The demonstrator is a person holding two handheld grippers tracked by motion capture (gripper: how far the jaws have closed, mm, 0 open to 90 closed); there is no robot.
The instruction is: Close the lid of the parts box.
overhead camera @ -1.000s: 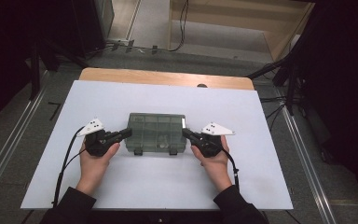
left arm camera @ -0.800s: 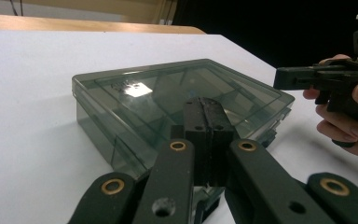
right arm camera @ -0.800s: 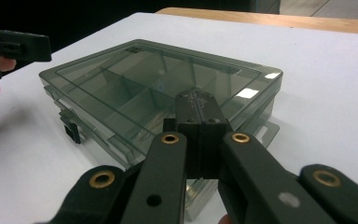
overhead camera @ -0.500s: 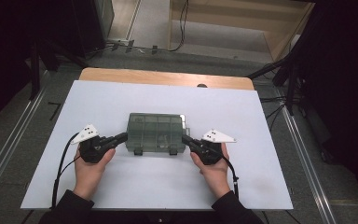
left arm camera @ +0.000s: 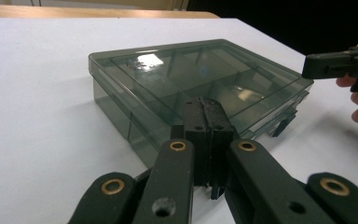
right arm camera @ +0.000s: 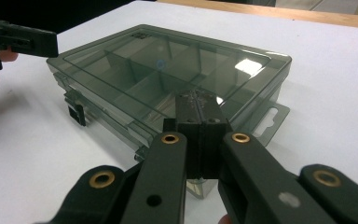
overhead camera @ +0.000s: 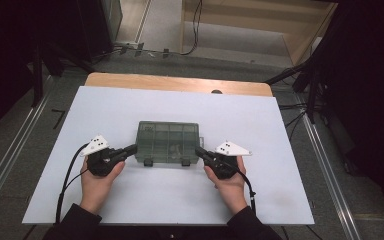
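Observation:
A smoky translucent compartment box [overhead camera: 168, 142] lies flat with its lid down in the middle of the white tabletop [overhead camera: 180, 107]. Two dark latches face the person. My left gripper [overhead camera: 132, 148] is shut with nothing between its jaws, its tips at the box's near-left corner. In the left gripper view the closed tips [left arm camera: 208, 116] sit right against the box [left arm camera: 182, 79]. My right gripper [overhead camera: 198, 150] is also shut and empty, at the near-right corner. In the right gripper view its tips [right arm camera: 199, 109] rest against the box [right arm camera: 168, 65].
A strip of bare wood [overhead camera: 180, 82] runs along the table's far edge. Metal rails [overhead camera: 10, 160] flank the table on the floor, with cables [overhead camera: 195, 30] beyond it. White surface lies open in front of and behind the box.
Both hands have drawn slightly back toward the person, so the jaw tips now sit at the box's near corners instead of along its ends. The box has not moved.

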